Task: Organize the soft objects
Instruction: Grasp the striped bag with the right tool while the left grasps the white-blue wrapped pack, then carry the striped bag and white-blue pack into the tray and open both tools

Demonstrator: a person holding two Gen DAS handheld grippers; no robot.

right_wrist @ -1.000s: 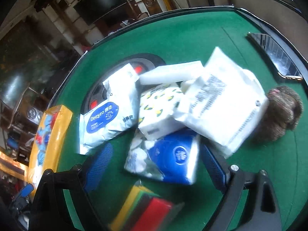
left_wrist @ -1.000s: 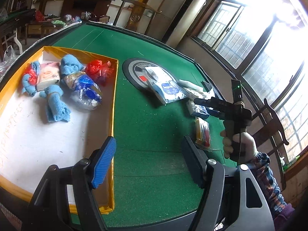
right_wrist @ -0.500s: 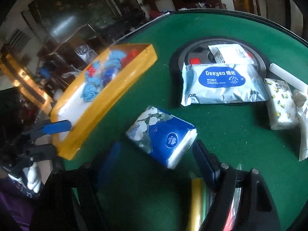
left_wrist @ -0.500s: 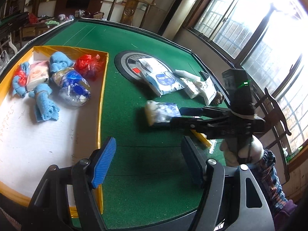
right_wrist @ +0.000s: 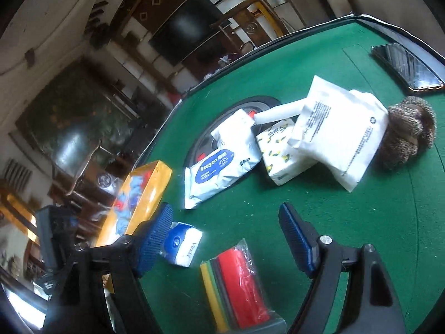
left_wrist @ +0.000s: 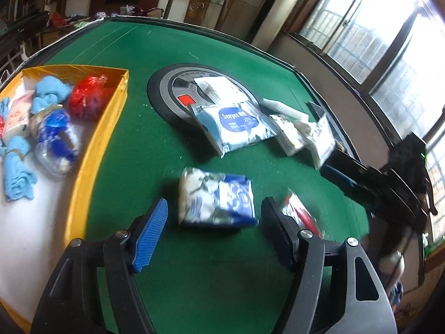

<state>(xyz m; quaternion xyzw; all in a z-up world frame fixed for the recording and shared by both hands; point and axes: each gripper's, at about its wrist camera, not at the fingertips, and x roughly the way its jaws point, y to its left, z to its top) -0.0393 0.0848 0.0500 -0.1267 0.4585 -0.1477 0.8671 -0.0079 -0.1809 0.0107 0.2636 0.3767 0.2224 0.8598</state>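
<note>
Both wrist cams: shared tissue pack (left_wrist: 217, 200).

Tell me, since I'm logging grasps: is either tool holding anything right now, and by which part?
Nothing is held. The left tool is open around the blue tissue pack lying on the table; the right tool is open too.

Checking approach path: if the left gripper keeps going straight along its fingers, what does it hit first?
Most likely the blue-and-white tissue pack, lying on the green felt directly ahead of the open left gripper, roughly centred between its fingers. The Deeyeo wipes pack sits farther along; depth is approximate.
</note>
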